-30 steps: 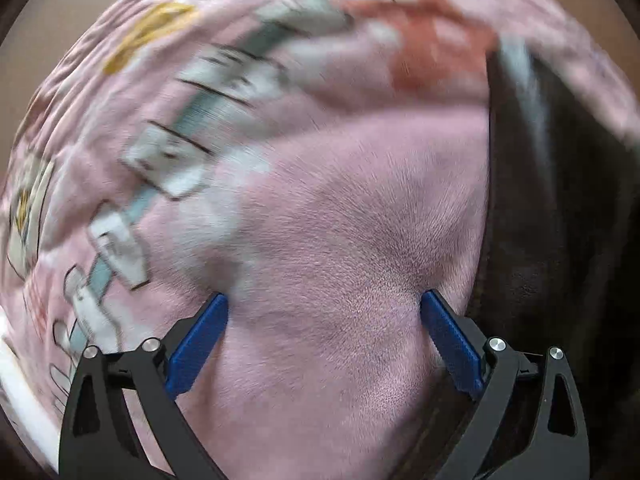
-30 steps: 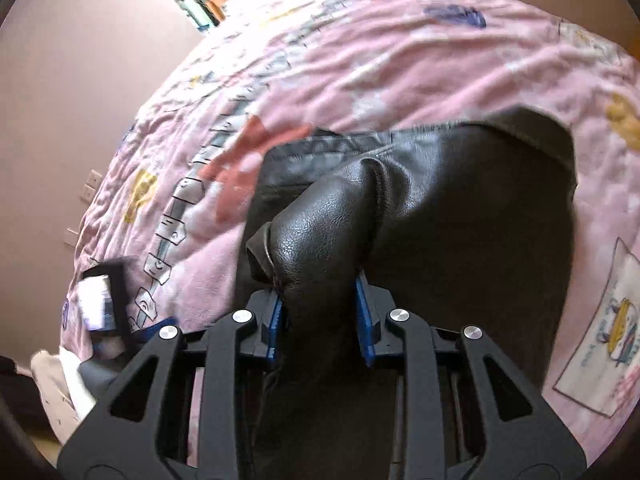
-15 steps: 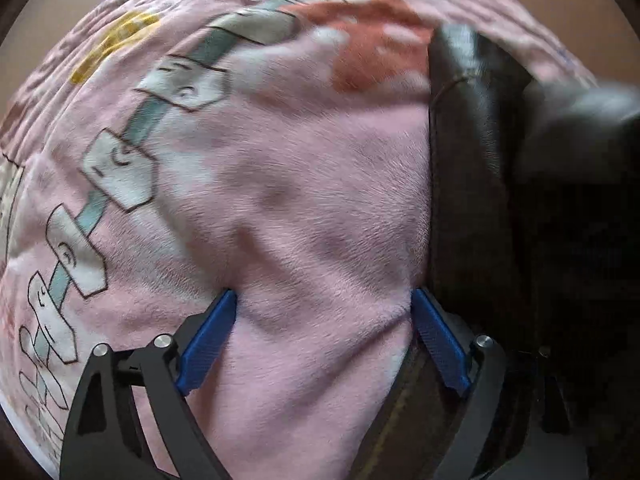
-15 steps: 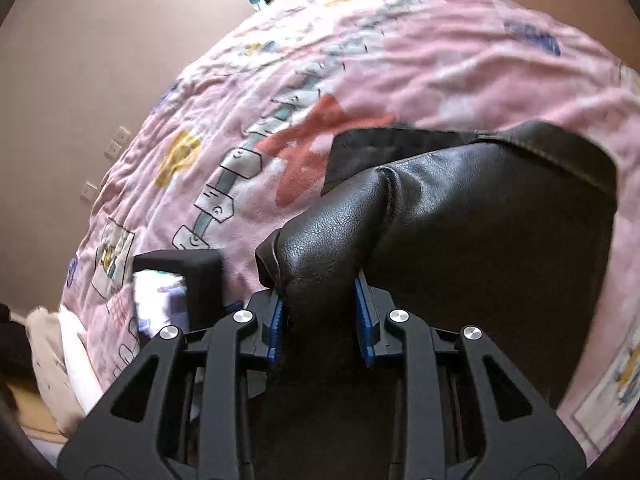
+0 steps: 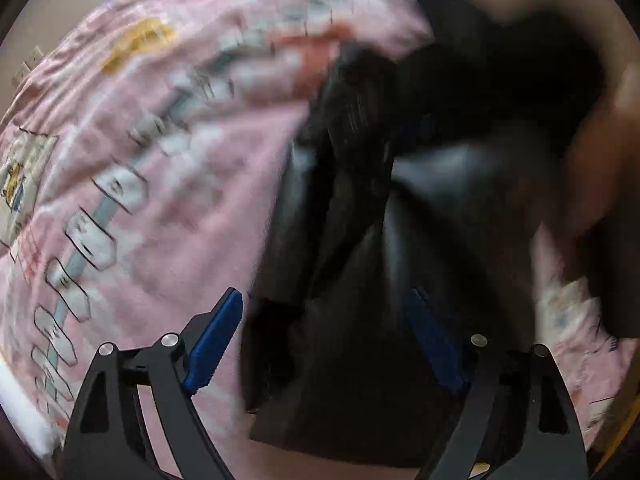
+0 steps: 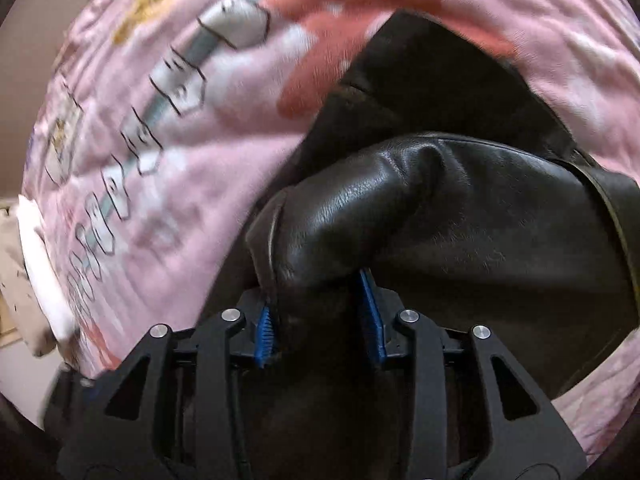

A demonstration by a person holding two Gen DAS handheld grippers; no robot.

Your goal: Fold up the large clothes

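While right gripper [image 6: 320,316] loosens on black leather garment [image 6: 460,216] over pink printed blanket [image 6: 192,184], left gripper [image 5: 328,340] widening, empty; folding barely halfway.

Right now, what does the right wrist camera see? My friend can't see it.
A bunched fold of a black leather garment sits between the right gripper, whose jaws are opening. The rest lies on a pink blanket printed with cartoons.

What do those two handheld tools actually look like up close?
Both look alike: the left tool and the right tool have black angular frames with triangular cut-outs, silver round bolts at the joints, and two fingers lined with ridged blue pads. No cables show.
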